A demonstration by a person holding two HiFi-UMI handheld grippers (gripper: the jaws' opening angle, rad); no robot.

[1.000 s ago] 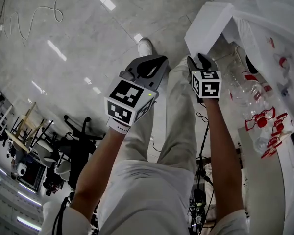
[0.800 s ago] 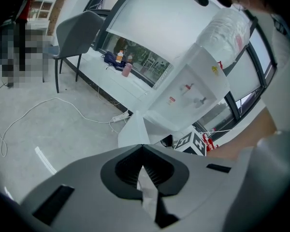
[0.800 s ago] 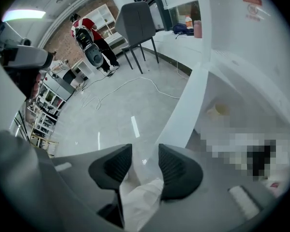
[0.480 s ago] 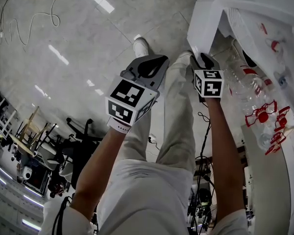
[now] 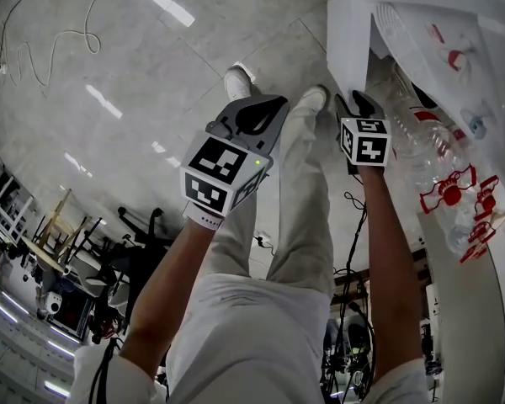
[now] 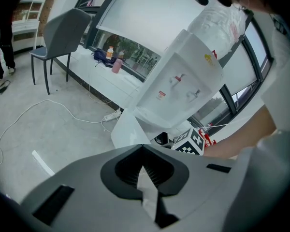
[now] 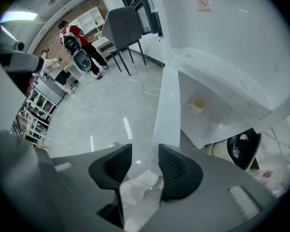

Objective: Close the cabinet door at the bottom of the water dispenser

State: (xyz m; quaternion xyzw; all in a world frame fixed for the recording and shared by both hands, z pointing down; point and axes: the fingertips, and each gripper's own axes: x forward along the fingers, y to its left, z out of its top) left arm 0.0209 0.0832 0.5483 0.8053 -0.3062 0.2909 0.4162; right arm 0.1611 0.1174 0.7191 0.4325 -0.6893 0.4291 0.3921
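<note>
White water dispenser (image 5: 454, 23) at the right of the head view; its bottom cabinet door (image 7: 168, 105) standing open, edge toward the person; right gripper (image 7: 145, 153) at this edge, jaws spread, the edge just before their gap; left gripper (image 6: 143, 149) apart from the door, jaws pressed together, nothing between; small cup (image 7: 195, 106) inside the cabinet

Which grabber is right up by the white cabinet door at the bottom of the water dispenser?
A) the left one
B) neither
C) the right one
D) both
C: the right gripper, jaws apart, sits at the edge of the open white cabinet door, while the left gripper, jaws together and empty, hangs out over the grey tiled floor.
</note>
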